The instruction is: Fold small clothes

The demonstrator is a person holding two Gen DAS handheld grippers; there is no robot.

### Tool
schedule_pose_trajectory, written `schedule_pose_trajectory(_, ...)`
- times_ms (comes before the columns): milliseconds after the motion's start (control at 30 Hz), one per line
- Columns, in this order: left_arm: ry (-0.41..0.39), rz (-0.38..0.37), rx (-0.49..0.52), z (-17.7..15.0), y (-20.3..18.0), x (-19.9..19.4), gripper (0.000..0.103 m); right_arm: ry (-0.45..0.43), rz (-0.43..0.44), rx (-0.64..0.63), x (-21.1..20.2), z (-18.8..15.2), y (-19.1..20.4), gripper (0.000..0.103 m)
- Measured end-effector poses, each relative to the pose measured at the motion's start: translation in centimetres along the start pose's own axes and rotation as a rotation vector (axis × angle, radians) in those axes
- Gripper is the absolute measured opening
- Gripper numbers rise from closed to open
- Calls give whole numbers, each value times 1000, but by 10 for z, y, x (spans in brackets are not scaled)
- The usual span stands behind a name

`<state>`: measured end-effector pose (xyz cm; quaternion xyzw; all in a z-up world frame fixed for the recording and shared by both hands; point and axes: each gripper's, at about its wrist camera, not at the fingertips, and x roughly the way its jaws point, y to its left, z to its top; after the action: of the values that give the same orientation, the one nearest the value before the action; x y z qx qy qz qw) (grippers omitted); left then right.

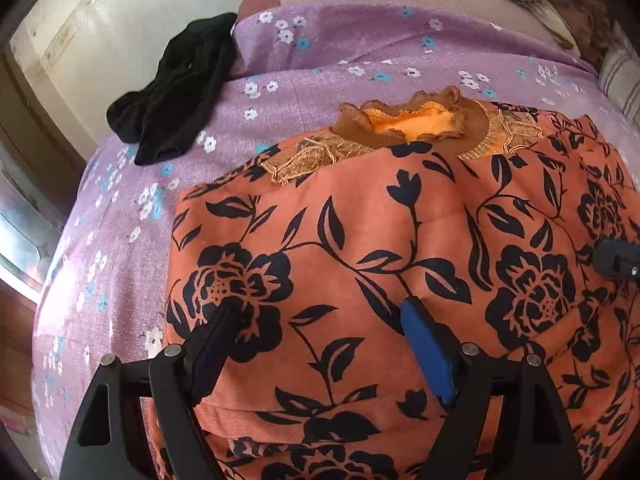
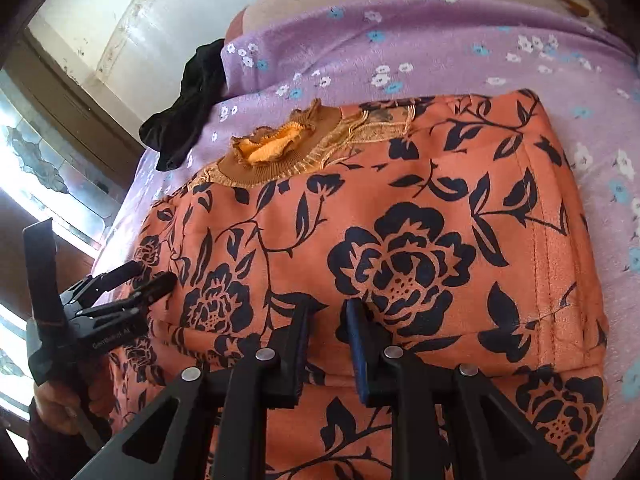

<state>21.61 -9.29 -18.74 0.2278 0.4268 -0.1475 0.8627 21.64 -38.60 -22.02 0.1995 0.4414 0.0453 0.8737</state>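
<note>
1. The left gripper's [image 1: 320, 312] fingers [image 1: 426, 344] stand wide apart with nothing between them, their tips over the near part of the garment [image 1: 360, 240], on its left half.
2. The right gripper's [image 2: 328, 312] fingers [image 2: 356, 332] have only a narrow gap and grasp nothing; their tips are on or just above the garment's near middle, and contact I cannot tell.
3. The garment, orange with black flowers, lies on the bed [image 1: 320, 40], its collar [image 1: 412, 124] at the far edge, and looks already folded into a compact block.
4. The fold seems done or nearly so; next would be either pressing it flat or taking the near edge for one more fold, which needs fingers set around cloth.
5. A black cloth [image 1: 176, 92] lies beyond the garment's far left corner, probably awaiting folding.
6. The garment's near edge is hidden behind both grippers; sleeves are not visible.
</note>
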Motion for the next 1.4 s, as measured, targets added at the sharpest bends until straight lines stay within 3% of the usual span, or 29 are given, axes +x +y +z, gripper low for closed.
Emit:
schedule_pose_trajectory(133, 33, -48, -64, 3, 11, 3, 83, -30, 54, 17, -9, 1, 0, 22)
schedule_pose_trajectory(200, 42, -64, -86, 2, 14, 6, 83, 49, 32, -1, 6, -1, 1, 23)
schedule_pose_trajectory(333, 9, -51, -96, 5, 17, -3, 83, 10, 55, 34, -3, 2, -2, 23)
schedule_pose_trajectory(400, -31, -31, -146, 8, 30, -11, 83, -40, 21, 52, -14, 5, -8, 23)
schedule_pose_trajectory(467, -36, 16, -193, 10, 45, -12, 83, -26, -43, 65, -12, 6, -16, 23)
schedule_pose_trajectory(533, 33, 51, -201, 9, 55, 3, 83, 11, -36, 80, -5, 6, -24, 22)
schedule_pose_trajectory(600, 121, 15, -191, 3, 58, 21, 84, 10, -25, 95, -10, 7, -23, 22)
schedule_pose_trajectory(667, 97, 3, -228, -1, 62, 14, 83, 8, 1, 94, -16, 8, -20, 23)
schedule_pose_trajectory(733, 94, -32, -217, -5, 61, 7, 83, 22, -10, 78, -15, 4, -14, 31)
schedule_pose_trajectory(767, 87, -34, -213, -8, 59, 3, 83, 41, 0, 71, -12, 0, -13, 49)
schedule_pose_trajectory(800, 88, -25, -211, -14, 59, 0, 83, 38, 17, 55, -11, -4, -11, 59)
schedule_pose_trajectory(900, 90, -33, -229, -34, 62, -13, 83, 3, -4, 34, -23, -15, 2, 59)
schedule_pose_trajectory(1000, 84, -30, -255, -55, 67, -32, 83, 78, 45, 13, -31, -38, 11, 59)
schedule_pose_trajectory(1067, 98, -19, -275, -78, 68, -44, 83, 148, -17, -11, -26, -60, 19, 59)
schedule_pose_trajectory(1167, 158, -53, -279, -120, 61, -52, 84, 98, -74, -101, -36, -88, 40, 59)
schedule_pose_trajectory(1333, 71, 10, -159, -165, 38, -95, 84, 89, -125, -174, -58, -140, 62, 59)
schedule_pose_trajectory(1400, 80, -8, -154, -181, 38, -106, 84, 87, -133, -206, -71, -160, 70, 59)
